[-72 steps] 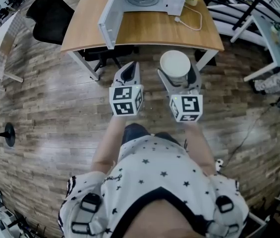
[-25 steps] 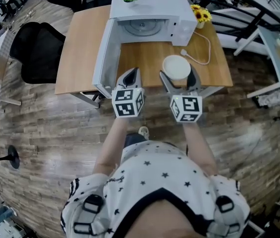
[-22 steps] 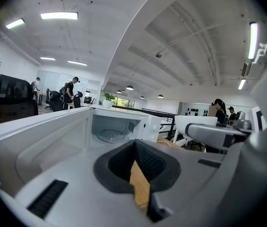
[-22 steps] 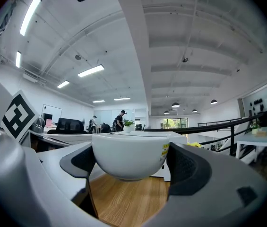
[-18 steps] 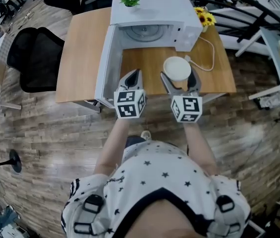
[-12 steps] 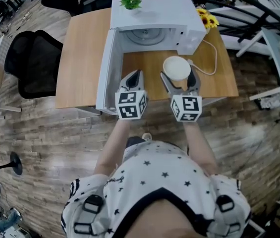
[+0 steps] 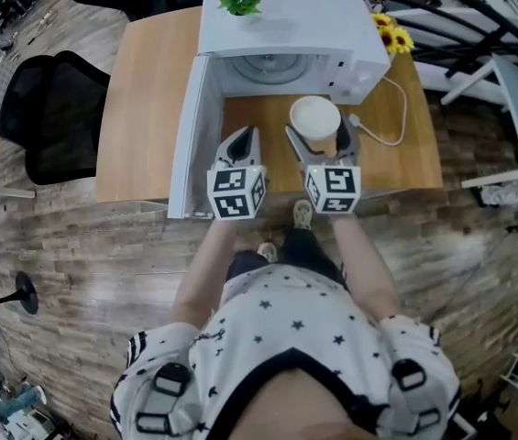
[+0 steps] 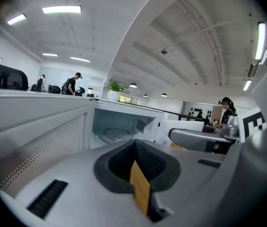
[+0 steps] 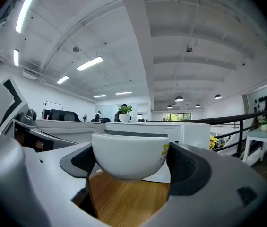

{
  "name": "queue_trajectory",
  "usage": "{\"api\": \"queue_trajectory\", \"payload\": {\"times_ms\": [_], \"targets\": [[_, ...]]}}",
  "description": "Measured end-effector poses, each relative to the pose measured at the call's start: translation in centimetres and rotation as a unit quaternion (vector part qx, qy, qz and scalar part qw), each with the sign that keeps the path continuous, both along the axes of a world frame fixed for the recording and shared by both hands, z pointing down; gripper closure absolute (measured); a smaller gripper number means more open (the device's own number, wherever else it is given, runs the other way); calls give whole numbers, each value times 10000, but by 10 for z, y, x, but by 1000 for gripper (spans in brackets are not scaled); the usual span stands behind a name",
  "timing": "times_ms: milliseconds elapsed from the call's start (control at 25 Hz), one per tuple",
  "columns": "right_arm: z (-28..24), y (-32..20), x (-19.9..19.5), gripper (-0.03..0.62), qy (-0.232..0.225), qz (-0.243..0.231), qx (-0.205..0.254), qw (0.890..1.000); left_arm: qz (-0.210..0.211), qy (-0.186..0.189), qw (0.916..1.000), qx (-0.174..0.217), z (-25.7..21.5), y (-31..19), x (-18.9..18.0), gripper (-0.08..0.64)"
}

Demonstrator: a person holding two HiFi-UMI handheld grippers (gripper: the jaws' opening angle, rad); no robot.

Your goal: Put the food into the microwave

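White bowl (image 7: 315,117), presumably holding food, clamped in right gripper (image 9: 131,161) jaws over the surface (image 7: 139,108), between its front edge and the open microwave (image 7: 286,26); left gripper (image 8: 135,171) jaws together, empty; risk: bowl clips the opening's frame, slipping or spilling.

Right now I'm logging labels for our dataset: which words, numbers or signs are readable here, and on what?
No text is readable.
Yellow sticker on the white bowl: print too small to read.
Cubes on the left tongs and right tongs: black-and-white square markers, no letters.
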State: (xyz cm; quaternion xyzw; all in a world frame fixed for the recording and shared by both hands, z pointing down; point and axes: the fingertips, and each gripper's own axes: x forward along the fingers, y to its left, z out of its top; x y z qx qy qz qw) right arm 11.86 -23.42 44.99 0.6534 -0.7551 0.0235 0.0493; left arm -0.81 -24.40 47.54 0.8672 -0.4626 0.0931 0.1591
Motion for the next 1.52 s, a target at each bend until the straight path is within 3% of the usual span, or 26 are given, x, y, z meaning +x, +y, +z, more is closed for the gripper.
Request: {"api": "queue_trajectory", "payload": {"times_ms": [560,1520], "targets": [[33,-100,-10,152,11,-596,-186,9980,-377,-75,9991,-162,27,-49,10,554],[105,-224,-12,152,161,-590,-714,9956,-723,-105,9961,-485,63,-82,-2,554]]}}
